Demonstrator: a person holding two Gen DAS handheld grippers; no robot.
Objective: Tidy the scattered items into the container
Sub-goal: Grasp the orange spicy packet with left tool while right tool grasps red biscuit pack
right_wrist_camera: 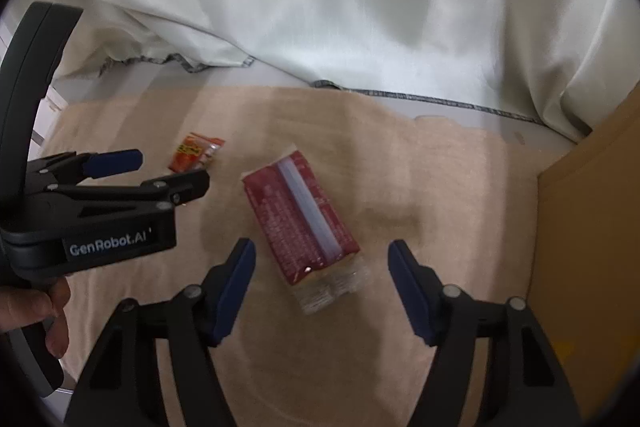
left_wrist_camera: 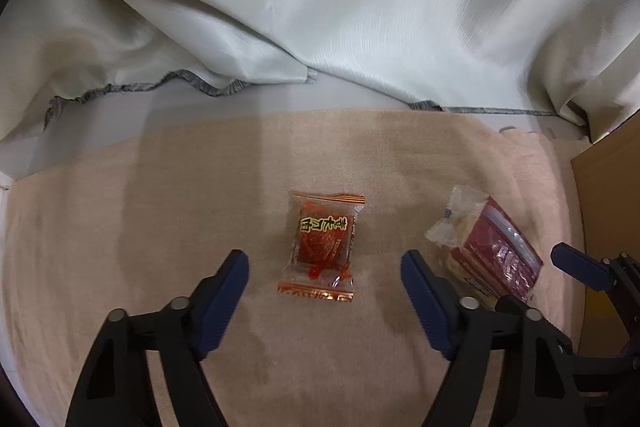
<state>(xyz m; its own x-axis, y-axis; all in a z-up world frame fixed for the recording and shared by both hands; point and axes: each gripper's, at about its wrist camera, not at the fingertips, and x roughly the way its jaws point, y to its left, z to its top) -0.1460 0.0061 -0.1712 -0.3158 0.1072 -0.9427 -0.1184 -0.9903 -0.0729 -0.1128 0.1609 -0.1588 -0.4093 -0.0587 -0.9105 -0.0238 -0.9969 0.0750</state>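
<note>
While we hover over the beige towel (left_wrist_camera: 160, 207), left gripper (left_wrist_camera: 325, 267) fingers apart around the orange snack packet (left_wrist_camera: 320, 243), right gripper (right_wrist_camera: 322, 259) fingers apart around the red packet (right_wrist_camera: 298, 215), lower centre, neither touched.

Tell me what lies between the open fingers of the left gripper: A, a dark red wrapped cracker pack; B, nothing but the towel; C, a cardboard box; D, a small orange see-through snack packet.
D: in the left wrist view the small orange see-through snack packet lies flat on the beige towel between the fingers of the open left gripper, untouched by either pad.
</note>
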